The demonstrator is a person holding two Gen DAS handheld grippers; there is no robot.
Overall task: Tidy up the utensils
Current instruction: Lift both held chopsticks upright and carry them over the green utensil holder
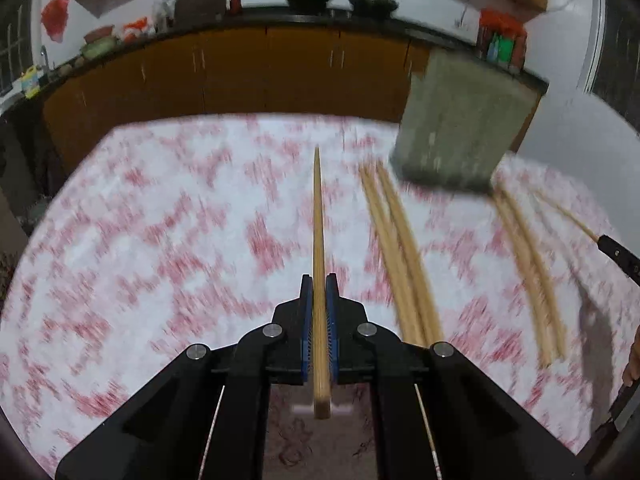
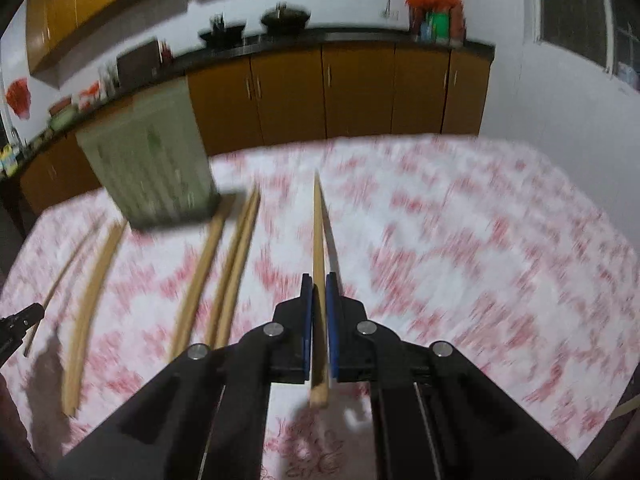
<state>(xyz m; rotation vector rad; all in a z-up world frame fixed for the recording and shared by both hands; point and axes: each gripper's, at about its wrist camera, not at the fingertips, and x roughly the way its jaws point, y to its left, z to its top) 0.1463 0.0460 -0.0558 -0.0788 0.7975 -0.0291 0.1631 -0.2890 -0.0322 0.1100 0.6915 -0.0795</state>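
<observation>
My left gripper (image 1: 319, 280) is shut on a wooden chopstick (image 1: 318, 216) that points forward above the table. My right gripper (image 2: 319, 280) is shut on another wooden chopstick (image 2: 318, 224), also pointing forward. A green-grey utensil holder (image 1: 460, 128) stands on the table, right of the left gripper; in the right wrist view the holder (image 2: 152, 160) is at the left. Several loose chopsticks (image 1: 404, 252) lie on the cloth beside the holder; they also show in the right wrist view (image 2: 224, 264). Both views are motion-blurred.
The table has a white cloth with red flowers (image 1: 160, 240). The right gripper's tip (image 1: 618, 254) shows at the right edge of the left view. Brown kitchen cabinets (image 2: 320, 92) and a dark counter with pots stand behind the table.
</observation>
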